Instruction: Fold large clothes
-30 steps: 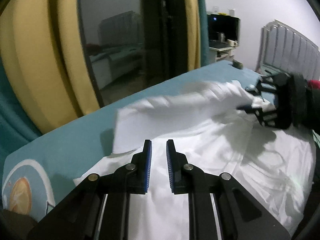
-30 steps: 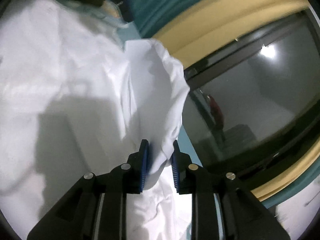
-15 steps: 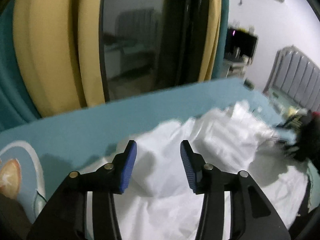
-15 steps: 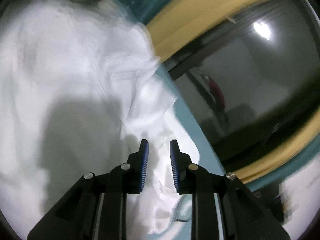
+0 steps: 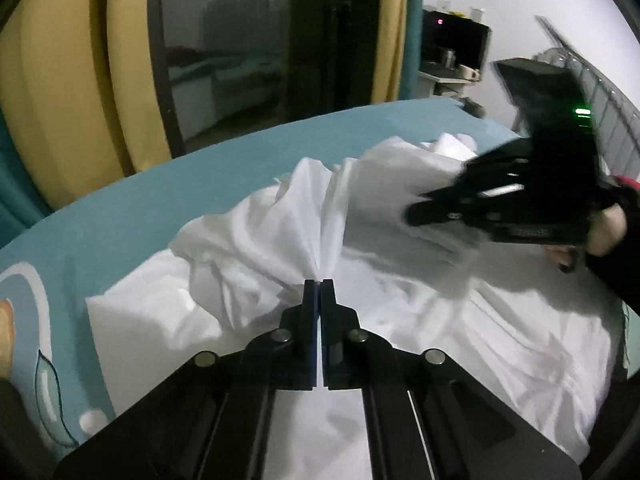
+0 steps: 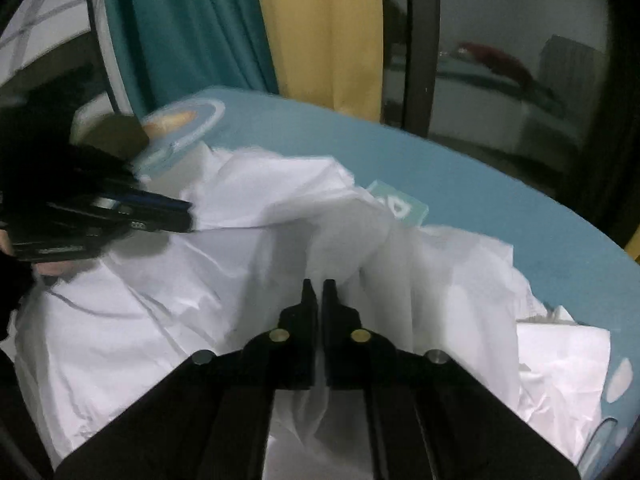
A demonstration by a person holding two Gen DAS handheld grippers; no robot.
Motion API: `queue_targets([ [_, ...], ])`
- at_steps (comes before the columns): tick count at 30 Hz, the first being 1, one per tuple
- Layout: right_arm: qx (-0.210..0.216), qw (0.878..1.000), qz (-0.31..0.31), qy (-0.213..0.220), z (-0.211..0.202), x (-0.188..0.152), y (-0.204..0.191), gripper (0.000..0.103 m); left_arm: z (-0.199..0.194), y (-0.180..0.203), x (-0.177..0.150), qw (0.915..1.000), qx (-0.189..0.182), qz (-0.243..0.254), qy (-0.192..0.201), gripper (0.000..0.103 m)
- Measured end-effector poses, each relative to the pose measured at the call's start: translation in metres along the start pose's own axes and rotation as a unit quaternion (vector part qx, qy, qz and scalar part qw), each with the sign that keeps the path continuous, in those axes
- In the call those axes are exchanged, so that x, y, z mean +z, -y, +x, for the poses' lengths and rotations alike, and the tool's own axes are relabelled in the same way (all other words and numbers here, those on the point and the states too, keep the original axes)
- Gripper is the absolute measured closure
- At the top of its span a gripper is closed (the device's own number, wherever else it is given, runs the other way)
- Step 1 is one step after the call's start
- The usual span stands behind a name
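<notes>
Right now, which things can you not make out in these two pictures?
- Left wrist view: right claw is motion-blurred; its grip point is unclear.
- Right wrist view: left claw is blurred and cut off by the left edge.
- White garment: bunched folds hide its shape; both claws' bodies cover its near part.

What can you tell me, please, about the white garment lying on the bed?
The white garment is thin, creased, cotton-like cloth, spread rumpled over the teal bedsheet beside the window. Its far edge is gathered into raised folds. The left gripper is shut on a pinch of cloth that fans upward from its tips; the right gripper is likewise shut on a fold. Nothing is folded neatly yet.
</notes>
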State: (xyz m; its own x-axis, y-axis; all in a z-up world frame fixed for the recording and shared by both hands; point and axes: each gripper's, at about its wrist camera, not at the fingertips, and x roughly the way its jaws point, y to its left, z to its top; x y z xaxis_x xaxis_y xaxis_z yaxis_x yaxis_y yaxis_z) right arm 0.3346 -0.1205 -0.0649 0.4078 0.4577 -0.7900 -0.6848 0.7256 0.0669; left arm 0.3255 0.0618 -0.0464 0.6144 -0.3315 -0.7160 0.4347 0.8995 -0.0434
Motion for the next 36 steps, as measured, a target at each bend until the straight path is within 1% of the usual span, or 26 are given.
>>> queue_targets([
  [1,0.002,1.0,-0.015,0.003,-0.004,-0.002,-0.004,0.101,-0.003,0.002,-0.002,1.0,-0.002,0.0,0.001,0.102],
  [3,-0.01,0.998,-0.063,0.003,-0.014,-0.008,-0.014,0.101,-0.011,0.004,-0.008,1.0,-0.008,-0.005,0.001,0.102],
  [5,-0.045,0.989,-0.139,0.006,-0.03,-0.029,-0.028,0.101,-0.018,0.006,-0.013,0.9997,-0.02,-0.011,-0.002,0.102],
  [6,-0.051,0.983,-0.178,0.003,-0.038,-0.042,-0.034,0.101,-0.022,0.007,-0.015,0.9996,-0.024,-0.014,-0.005,0.102],
  [7,-0.051,0.979,-0.199,-0.004,-0.039,-0.051,-0.037,0.101,-0.025,0.008,-0.017,0.9995,-0.027,-0.016,-0.009,0.102],
  [9,-0.056,0.975,-0.215,-0.02,-0.045,-0.068,-0.039,0.101,-0.031,0.01,-0.022,0.9992,-0.031,-0.014,-0.019,0.101],
  [11,-0.04,0.977,-0.208,-0.029,-0.049,-0.082,-0.038,0.101,-0.035,0.013,-0.025,0.9994,-0.022,-0.009,-0.025,0.097],
  [12,-0.023,0.979,-0.2,-0.033,-0.052,-0.088,-0.038,0.101,-0.038,0.014,-0.026,0.9994,-0.022,-0.01,-0.023,0.092],
  [13,-0.009,0.98,-0.194,-0.036,-0.055,-0.094,-0.039,0.1,-0.042,0.014,-0.026,0.9995,-0.025,-0.014,-0.016,0.083],
  [14,-0.005,0.981,-0.189,-0.041,-0.057,-0.098,-0.039,0.1,-0.045,0.014,-0.025,0.9995,-0.027,-0.017,-0.008,0.077],
  [15,-0.004,0.981,-0.189,-0.045,-0.054,-0.101,-0.041,0.1,-0.048,0.014,-0.022,0.9994,-0.028,-0.02,0.006,0.064],
  [16,-0.008,0.981,-0.187,-0.048,-0.054,-0.102,-0.042,0.1,-0.047,0.015,-0.019,0.9993,-0.027,-0.021,0.015,0.058],
  [18,-0.008,0.984,-0.172,-0.043,-0.055,-0.098,-0.04,0.099,-0.042,0.015,-0.012,0.9988,-0.029,-0.028,0.028,0.058],
  [20,0.01,0.99,-0.14,-0.021,-0.064,-0.093,-0.037,0.099,-0.031,0.013,-0.006,0.9982,-0.038,-0.039,0.023,0.058],
  [22,0.024,0.993,-0.119,0.0,-0.067,-0.087,-0.034,0.099,-0.013,0.014,-0.005,0.9983,-0.038,-0.044,0.003,0.058],
  [23,0.024,0.994,-0.111,0.012,-0.067,-0.083,-0.032,0.098,-0.006,0.016,-0.007,0.9985,-0.034,-0.041,-0.008,0.058],
  [25,-0.007,0.994,-0.11,0.023,-0.06,-0.078,-0.035,0.094,0.01,0.02,-0.014,0.9982,-0.031,-0.037,-0.035,0.058],
  [26,-0.034,0.993,-0.113,0.021,-0.056,-0.077,-0.036,0.091,0.014,0.021,-0.018,0.9977,-0.035,-0.037,-0.045,0.058],
  [27,-0.049,0.993,-0.111,0.012,-0.051,-0.076,-0.037,0.09,0.018,0.023,-0.023,0.997,-0.041,-0.037,-0.055,0.058],
  [28,-0.053,0.993,-0.107,0.003,-0.046,-0.077,-0.037,0.089,0.019,0.025,-0.027,0.9965,-0.044,-0.037,-0.061,0.058],
  [30,-0.047,0.994,-0.099,-0.015,-0.038,-0.078,-0.036,0.088,0.017,0.029,-0.035,0.9961,-0.049,-0.036,-0.065,0.058],
  [32,-0.032,0.993,-0.103,-0.047,-0.029,-0.084,-0.04,0.088,0.01,0.031,-0.043,0.9964,-0.044,-0.039,-0.061,0.058],
  [34,-0.035,0.992,-0.117,-0.042,-0.035,-0.089,-0.047,0.087,0.001,0.029,-0.048,0.996,-0.045,-0.052,-0.057,0.058],
  [36,-0.031,0.992,-0.114,-0.054,-0.043,-0.094,-0.05,0.086,-0.011,0.026,-0.053,0.9959,-0.042,-0.066,-0.046,0.058],
])
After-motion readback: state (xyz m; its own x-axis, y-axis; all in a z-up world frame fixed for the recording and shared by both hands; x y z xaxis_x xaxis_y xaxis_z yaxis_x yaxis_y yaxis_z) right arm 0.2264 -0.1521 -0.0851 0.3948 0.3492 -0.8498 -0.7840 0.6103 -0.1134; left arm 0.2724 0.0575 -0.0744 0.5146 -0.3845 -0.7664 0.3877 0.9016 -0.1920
